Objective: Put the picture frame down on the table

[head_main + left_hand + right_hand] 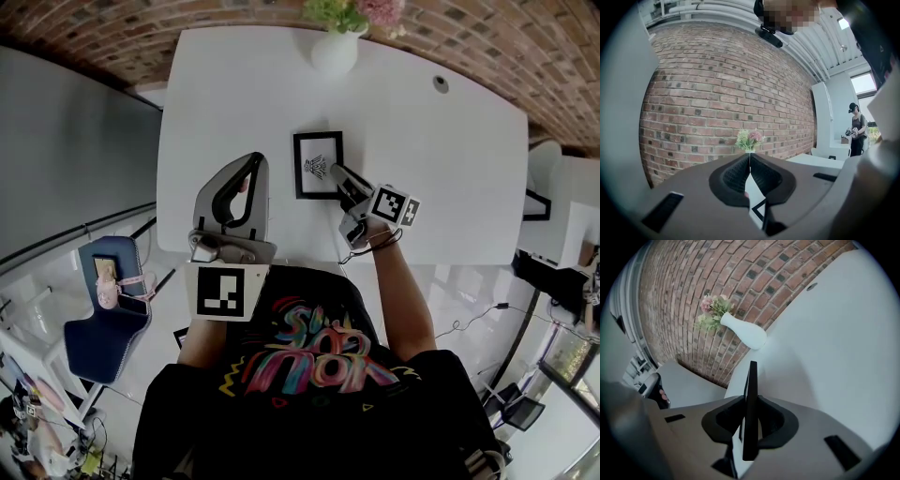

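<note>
The left gripper (255,161) hovers above the near-left part of the table (450,187), its fingers (740,173) pressed together on nothing. To its right the picture frame (318,165) lies face up mid-table, either low over it or on it; I cannot tell whether they touch. The right gripper (337,175) pinches the frame's right edge, fingers (776,420) clenched on the thin black rim. The frame is probably light and stiff, with a fragile, slick front, so the rim looks the soundest hold. Its print shows a small dark drawing without readable words, and the lettering on the shirt (309,352) is illegible.
</note>
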A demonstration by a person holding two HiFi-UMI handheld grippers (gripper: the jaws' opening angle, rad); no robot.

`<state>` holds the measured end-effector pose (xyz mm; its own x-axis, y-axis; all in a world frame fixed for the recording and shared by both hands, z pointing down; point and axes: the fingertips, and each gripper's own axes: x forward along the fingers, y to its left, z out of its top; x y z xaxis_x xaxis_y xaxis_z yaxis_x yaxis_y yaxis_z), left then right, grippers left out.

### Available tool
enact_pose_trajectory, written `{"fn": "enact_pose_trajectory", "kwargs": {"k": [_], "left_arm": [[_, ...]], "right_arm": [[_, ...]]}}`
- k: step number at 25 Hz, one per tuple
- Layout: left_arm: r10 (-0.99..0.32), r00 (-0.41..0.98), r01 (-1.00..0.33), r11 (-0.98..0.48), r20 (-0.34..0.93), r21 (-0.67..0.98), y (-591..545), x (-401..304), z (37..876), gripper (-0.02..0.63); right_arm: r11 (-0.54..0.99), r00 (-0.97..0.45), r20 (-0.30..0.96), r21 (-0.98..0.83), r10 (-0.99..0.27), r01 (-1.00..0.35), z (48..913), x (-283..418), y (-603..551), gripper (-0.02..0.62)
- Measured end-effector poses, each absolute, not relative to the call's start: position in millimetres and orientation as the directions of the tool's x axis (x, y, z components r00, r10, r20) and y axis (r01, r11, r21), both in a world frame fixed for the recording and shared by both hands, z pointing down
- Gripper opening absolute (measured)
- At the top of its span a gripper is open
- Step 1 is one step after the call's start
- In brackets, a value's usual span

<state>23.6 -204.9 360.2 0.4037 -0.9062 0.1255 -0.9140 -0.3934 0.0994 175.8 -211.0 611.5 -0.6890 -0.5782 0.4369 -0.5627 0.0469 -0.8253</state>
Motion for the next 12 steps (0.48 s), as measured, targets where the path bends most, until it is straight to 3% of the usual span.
{"fn": "enact_pose_trajectory", "kwargs": {"k": [12], "left_arm": [[-0.908, 0.400, -0.915, -0.389, 0.122, 0.103, -206, 19, 361, 0.025]], "right_arm": [[0.049, -0.634, 0.579, -0.717, -0.513, -0.695, 627, 182, -201, 0.118]]}}
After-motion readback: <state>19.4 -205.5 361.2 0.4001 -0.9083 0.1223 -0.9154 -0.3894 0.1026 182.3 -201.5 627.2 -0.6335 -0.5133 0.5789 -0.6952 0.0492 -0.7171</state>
